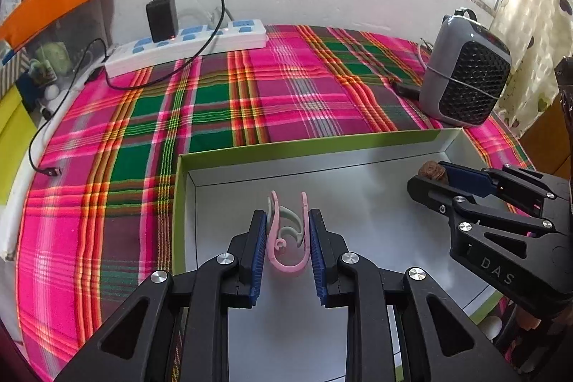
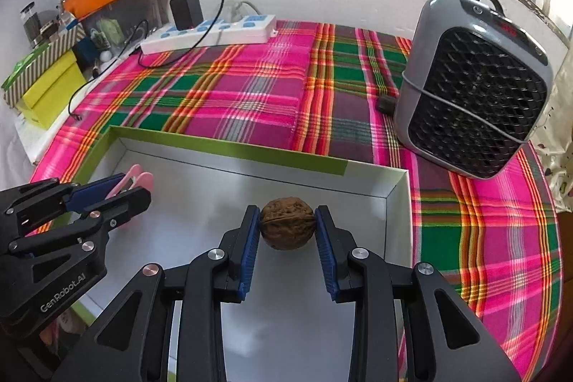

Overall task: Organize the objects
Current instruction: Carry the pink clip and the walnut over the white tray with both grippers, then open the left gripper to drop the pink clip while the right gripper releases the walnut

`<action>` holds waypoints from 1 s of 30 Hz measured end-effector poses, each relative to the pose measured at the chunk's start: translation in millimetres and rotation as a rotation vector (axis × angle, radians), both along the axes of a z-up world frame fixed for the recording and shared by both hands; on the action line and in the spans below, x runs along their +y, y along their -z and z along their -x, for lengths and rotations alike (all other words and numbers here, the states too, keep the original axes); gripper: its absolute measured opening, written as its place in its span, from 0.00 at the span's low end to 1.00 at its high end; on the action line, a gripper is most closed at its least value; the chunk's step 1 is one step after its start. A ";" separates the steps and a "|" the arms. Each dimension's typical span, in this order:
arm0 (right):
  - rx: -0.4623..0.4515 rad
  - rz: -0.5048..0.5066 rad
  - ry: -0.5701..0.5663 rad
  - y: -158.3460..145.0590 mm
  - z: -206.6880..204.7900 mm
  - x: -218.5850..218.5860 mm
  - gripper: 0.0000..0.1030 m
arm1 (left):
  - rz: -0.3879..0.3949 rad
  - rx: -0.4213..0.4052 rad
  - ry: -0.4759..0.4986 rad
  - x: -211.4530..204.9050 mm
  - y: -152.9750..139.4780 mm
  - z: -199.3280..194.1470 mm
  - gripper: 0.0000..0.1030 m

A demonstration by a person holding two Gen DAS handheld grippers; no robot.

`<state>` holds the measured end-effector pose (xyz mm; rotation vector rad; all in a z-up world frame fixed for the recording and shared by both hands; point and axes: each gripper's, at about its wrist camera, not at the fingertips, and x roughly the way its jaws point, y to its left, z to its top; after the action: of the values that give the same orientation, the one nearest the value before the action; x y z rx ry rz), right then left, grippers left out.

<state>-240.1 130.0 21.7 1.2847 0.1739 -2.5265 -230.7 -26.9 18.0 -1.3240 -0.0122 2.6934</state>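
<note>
A shallow box (image 1: 186, 174) with a green rim and a white floor lies on the plaid cloth; it also shows in the right wrist view (image 2: 397, 188). My left gripper (image 1: 287, 219) is shut on a bundle of pink and grey plastic hooks (image 1: 286, 235) over the box's left part. My right gripper (image 2: 287, 215) is shut on a brown walnut (image 2: 287, 222) over the box's right part. The right gripper (image 1: 426, 179) appears at the right of the left wrist view, with the walnut (image 1: 431, 170) at its tips. The left gripper (image 2: 129, 188) appears at the left of the right wrist view.
A grey fan heater (image 2: 472, 85) stands on the cloth behind the box at the right. A white power strip (image 1: 186, 43) with a black adapter (image 1: 162, 17) and cables lies at the back left. Boxes and clutter (image 2: 46, 85) line the left edge.
</note>
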 end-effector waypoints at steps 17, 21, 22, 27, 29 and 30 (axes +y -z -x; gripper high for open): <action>0.002 -0.030 0.009 3.7 1.1 -4.4 0.32 | 0.047 0.000 -0.011 1.4 2.1 4.2 0.22; 0.000 -0.030 0.010 4.1 1.5 -5.1 0.32 | 0.043 -0.006 -0.013 0.4 3.3 4.6 0.27; 0.001 -0.030 0.010 4.5 2.0 -5.0 0.32 | 0.046 -0.006 -0.011 0.5 3.4 4.6 0.27; -0.002 -0.025 0.022 4.2 2.4 -4.3 0.34 | 0.042 -0.008 -0.012 1.9 3.3 4.4 0.28; -0.003 -0.021 0.028 4.0 2.9 -3.6 0.44 | 0.040 -0.008 -0.012 1.8 3.1 4.2 0.29; -0.004 -0.016 0.029 4.0 2.9 -3.0 0.45 | 0.040 -0.009 -0.012 1.8 3.1 4.5 0.29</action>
<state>-243.0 127.0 17.7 1.3076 0.1767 -2.5514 -235.1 -25.2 14.9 -1.3510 0.0330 2.7119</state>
